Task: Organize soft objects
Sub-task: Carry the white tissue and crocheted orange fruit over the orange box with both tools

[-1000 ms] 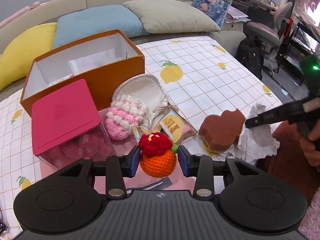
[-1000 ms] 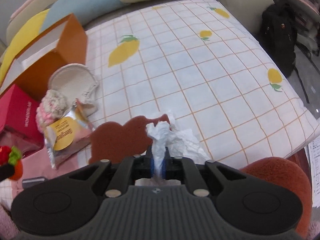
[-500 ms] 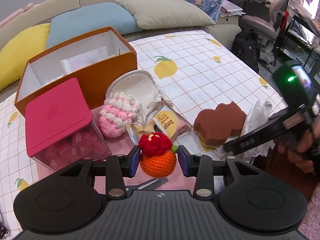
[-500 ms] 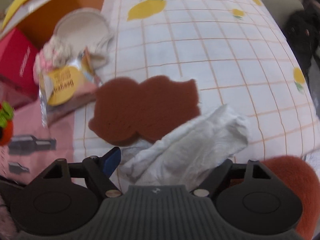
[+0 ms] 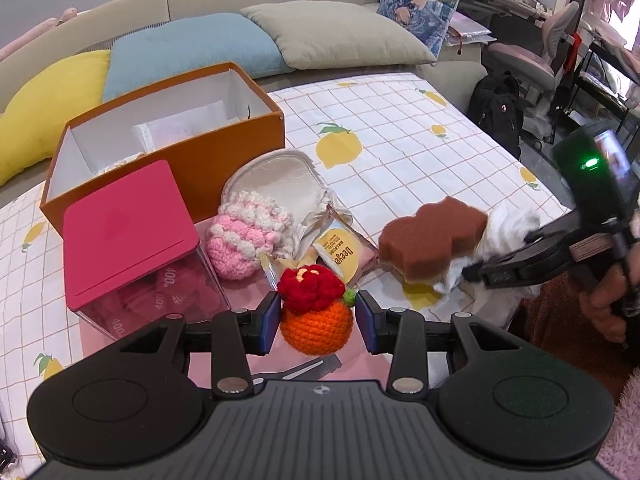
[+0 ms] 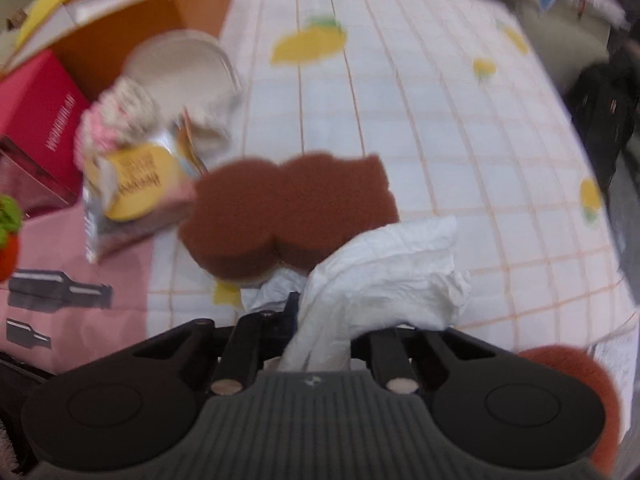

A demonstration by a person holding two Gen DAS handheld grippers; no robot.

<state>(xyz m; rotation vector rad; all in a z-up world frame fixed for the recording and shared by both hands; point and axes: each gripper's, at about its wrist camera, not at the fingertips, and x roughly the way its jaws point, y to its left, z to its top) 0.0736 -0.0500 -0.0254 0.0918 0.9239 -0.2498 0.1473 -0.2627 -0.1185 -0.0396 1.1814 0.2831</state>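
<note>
Bed with lemon-check sheet (image 5: 400, 152), cushions behind, orange box (image 5: 224, 148) ahead-left of left tool (image 5: 316, 322). Left tool clamped on crochet orange (image 5: 316, 326), squishy, light, holding at its waist works fine. Right tool (image 6: 320, 320) just been closing, now pinched on white tissue wad (image 6: 384, 276), flimsy, tears easy, grab the bunched part. Brown sponge (image 6: 288, 212) just ahead, touching tissue.

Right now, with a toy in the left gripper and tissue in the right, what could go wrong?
1. The right gripper, jaws just closing, pinches only one end of the white tissue; it may tear or slip.
2. The tissue lies against the brown sponge; lifting could drag the sponge.
3. The left gripper holds the round crochet orange by its sides; it might roll out.
</note>
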